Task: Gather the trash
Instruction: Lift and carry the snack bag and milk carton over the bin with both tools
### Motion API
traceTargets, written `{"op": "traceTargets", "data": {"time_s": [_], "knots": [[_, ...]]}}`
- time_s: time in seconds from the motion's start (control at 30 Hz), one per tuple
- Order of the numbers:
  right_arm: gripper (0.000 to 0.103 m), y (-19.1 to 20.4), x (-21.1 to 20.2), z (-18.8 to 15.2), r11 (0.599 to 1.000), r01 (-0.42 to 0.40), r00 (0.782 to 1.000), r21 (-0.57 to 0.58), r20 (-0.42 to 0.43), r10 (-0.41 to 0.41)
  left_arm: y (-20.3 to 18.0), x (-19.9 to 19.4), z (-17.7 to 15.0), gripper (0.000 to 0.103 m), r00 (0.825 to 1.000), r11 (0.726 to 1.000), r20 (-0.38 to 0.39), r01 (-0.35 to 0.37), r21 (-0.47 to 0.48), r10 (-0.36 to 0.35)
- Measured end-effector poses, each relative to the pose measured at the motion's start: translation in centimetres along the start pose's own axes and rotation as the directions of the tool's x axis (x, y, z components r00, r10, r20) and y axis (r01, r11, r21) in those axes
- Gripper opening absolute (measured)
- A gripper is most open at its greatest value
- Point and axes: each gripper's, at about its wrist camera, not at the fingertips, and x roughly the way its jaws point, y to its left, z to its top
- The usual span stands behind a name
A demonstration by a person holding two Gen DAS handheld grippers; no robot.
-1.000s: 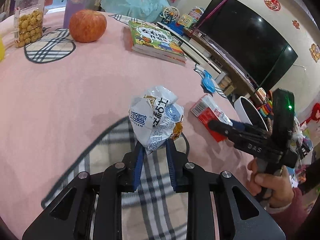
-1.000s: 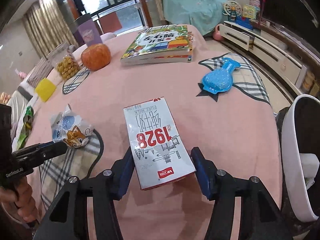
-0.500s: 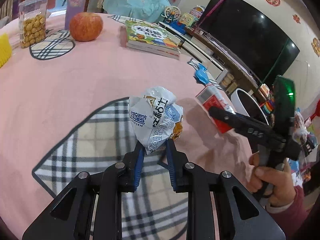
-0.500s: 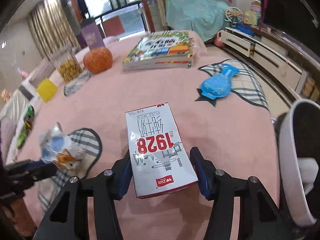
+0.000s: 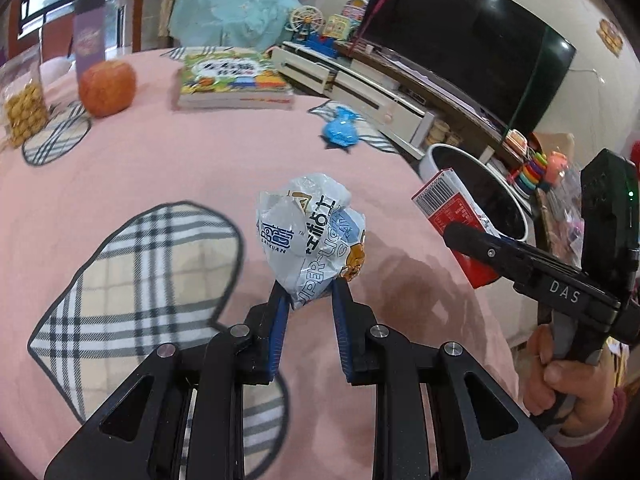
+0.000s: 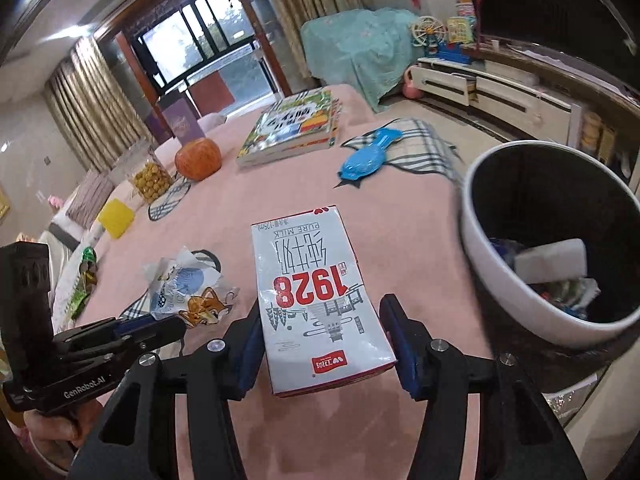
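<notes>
A crumpled wrapper (image 5: 310, 236) is being pinched by the left claw (image 5: 306, 304); a milk carton (image 6: 320, 304) is being gripped by the right claw (image 6: 322, 344), bin (image 6: 492, 256) to its right.

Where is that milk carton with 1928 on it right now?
The milk carton is clamped in the right gripper, held over the pink tablecloth just left of the white trash bin; the left wrist view shows it beside the bin's rim.

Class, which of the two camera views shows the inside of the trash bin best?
The right wrist view: the trash bin opens toward the camera, showing litter inside. The left wrist view shows only its white rim and dark interior, partly hidden behind the milk carton.
</notes>
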Motion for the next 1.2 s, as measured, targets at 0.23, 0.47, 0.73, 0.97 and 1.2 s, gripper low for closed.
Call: {"op": "traceTargets", "data": {"time_s": [0.23, 0.47, 0.73, 0.97, 1.2], "knots": [[0.056, -1.1, -2.0, -0.2, 1.0, 0.006, 0.999, 0.016, 0.034, -0.007, -2.9, 0.0, 0.7, 0.021, 1.0, 0.998, 0.006, 0.005, 0.061, -0.006], [0.056, -2.4, -3.3, -0.5, 0.999, 0.017, 0.998, 0.038, 0.054, -0.019, -5.6, 0.3, 1.2, 0.021, 1.0, 0.993, 0.007, 0.011, 0.116, -0.012], [0.056, -3.6, -4.5, -0.2, 0.998, 0.03, 0.997, 0.053, 0.076, -0.034, -7.1, 0.7, 1.8, 0.021, 1.0, 0.99, 0.01, 0.015, 0.137, -0.016], [0.056, -4.5, -5.2, 0.5, 0.997, 0.038, 0.995, 0.065, 0.089, -0.044, -7.8, 1.2, 2.6, 0.021, 1.0, 0.988, 0.015, 0.01, 0.151, -0.012], [0.056, -6.0, -5.9, 0.9, 0.995, 0.049, 0.993, 0.09, 0.102, -0.059, -8.8, 1.4, 3.0, 0.02, 1.0, 0.985, 0.023, 0.004, 0.173, -0.008]]}}
